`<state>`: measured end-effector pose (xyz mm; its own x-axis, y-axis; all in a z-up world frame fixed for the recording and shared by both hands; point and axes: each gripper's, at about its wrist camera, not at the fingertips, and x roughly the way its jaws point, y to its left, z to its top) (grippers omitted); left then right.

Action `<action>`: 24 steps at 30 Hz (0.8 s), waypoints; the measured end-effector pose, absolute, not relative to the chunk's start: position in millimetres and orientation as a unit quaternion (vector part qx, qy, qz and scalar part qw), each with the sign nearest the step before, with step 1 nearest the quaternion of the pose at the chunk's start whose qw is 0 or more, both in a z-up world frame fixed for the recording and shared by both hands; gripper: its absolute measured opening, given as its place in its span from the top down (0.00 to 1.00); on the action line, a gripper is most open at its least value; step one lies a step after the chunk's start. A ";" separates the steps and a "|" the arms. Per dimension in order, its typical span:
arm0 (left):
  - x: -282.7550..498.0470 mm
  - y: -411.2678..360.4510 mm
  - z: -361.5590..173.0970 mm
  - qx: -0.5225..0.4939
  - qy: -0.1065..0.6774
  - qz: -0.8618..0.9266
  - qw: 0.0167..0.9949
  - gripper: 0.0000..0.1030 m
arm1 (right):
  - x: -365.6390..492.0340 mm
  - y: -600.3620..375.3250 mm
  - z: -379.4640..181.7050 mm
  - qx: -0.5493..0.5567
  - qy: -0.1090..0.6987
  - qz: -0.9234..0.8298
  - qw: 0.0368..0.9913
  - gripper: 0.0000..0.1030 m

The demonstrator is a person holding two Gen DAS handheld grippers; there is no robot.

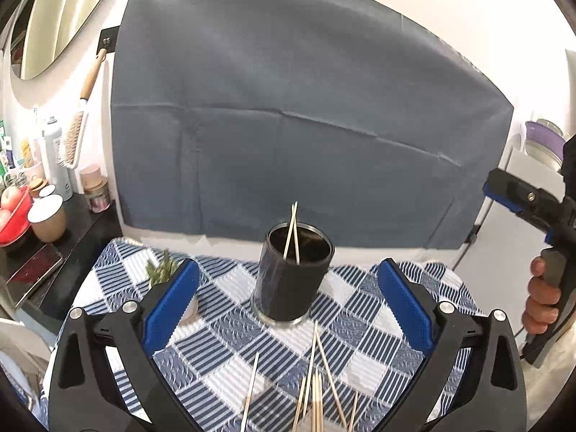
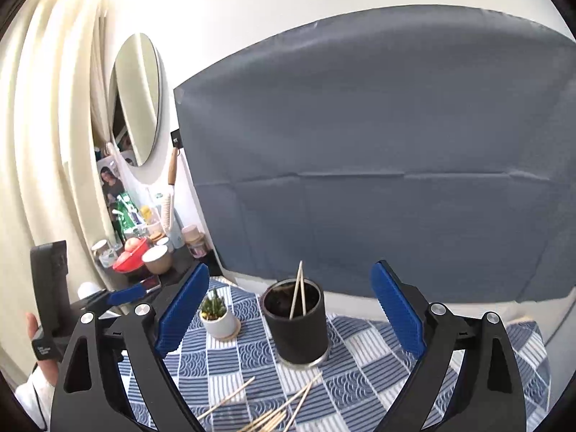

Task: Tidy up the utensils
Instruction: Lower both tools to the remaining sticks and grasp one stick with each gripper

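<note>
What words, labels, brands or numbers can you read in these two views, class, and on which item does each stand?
None can be read for certain.
White print on the left claw's black handle: too small to read.
Labels on the bottles and packets by the mirror: blurred.
Print on the white bottle: blurred.
Black cup, skewers, tablecloth: no text.

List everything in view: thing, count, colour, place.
holder: one, black, upright mid-table.
sticks in holder: two, pale wood, leaning inside.
loose sticks: several, pale wood, scattered on the cloth at the near edge.
tablecloth: one, blue-white check, covering the table.
potted plant: one, green in a white pot, left of the holder.
backdrop cloth: one, grey-blue, on the wall.
mirror: one, oval, far left wall.
side shelf clutter: many, mixed colours, far left.
left gripper: blue pads, open, empty.
right gripper: blue pads, open, empty.
</note>
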<state>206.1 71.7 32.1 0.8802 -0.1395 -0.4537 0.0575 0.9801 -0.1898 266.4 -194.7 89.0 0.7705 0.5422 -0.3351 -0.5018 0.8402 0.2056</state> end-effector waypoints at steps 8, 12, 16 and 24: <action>164.4 77.1 13.9 -0.077 0.269 -0.048 0.959 0.06 | 216.5 -198.8 79.4 0.046 0.212 0.259 0.941 0.15; 152.1 83.6 -1.3 -0.082 0.287 -0.045 0.953 0.06 | 200.6 -198.1 68.0 0.035 0.224 0.247 0.942 0.15; 150.5 90.7 -17.9 -0.087 0.312 -0.042 0.945 0.06 | 194.9 -195.9 52.5 0.036 0.242 0.239 0.940 0.15; 167.1 101.2 -51.4 -0.076 0.379 -0.043 0.921 0.06 | 197.7 -184.9 6.1 0.036 0.310 0.208 0.927 0.15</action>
